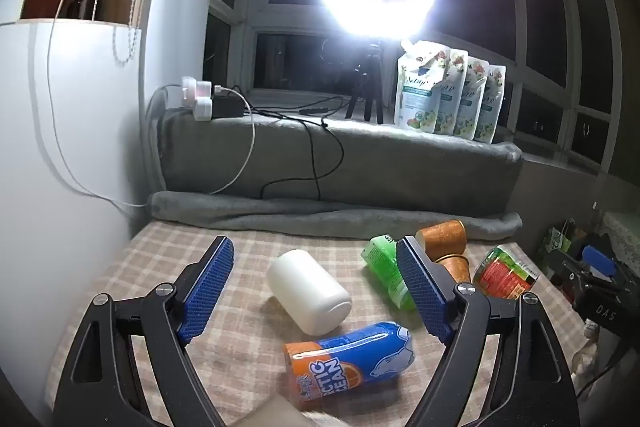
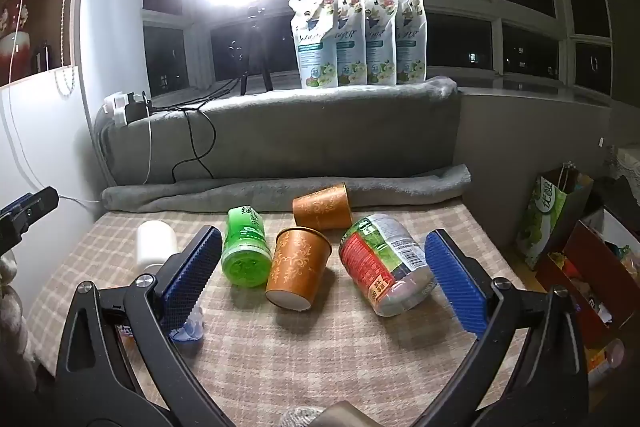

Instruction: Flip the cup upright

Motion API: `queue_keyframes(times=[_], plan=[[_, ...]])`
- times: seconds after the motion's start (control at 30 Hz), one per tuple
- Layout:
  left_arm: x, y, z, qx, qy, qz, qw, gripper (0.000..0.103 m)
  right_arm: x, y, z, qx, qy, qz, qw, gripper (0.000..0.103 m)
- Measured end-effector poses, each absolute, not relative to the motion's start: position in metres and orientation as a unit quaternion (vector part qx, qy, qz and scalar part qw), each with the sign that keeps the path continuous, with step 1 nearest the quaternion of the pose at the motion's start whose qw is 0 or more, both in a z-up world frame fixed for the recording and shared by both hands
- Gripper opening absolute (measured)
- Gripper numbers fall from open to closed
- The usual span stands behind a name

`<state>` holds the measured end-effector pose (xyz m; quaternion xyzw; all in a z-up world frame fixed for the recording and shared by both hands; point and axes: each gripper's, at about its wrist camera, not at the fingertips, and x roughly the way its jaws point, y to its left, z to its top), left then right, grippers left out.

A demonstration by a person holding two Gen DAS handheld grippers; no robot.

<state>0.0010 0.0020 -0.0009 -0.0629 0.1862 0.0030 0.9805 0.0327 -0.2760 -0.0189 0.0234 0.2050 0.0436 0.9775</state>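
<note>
Left hand-held gripper spread wide, empty, hovering above a white cup lying on its side on the checked counter. Just nearer, a blue-and-orange can, also toppled. Right hand-held gripper likewise spread, holding nothing, framing an orange paper cup tipped over, base toward the camera. Beside it a green cup and a labelled jar, both lying down; behind, a second orange cup on its side near the grey blanket.
</note>
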Motion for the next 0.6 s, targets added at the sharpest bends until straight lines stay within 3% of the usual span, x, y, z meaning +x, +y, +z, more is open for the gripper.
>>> queue_keyframes(times=[0.6], plan=[[0.0025, -0.0003, -0.0008, -0.048, 0.187, 0.017, 0.981, 0.084, 0.033, -0.2798, -0.0179, 0.024, 0.208, 0.041, 0.977, 0.103]])
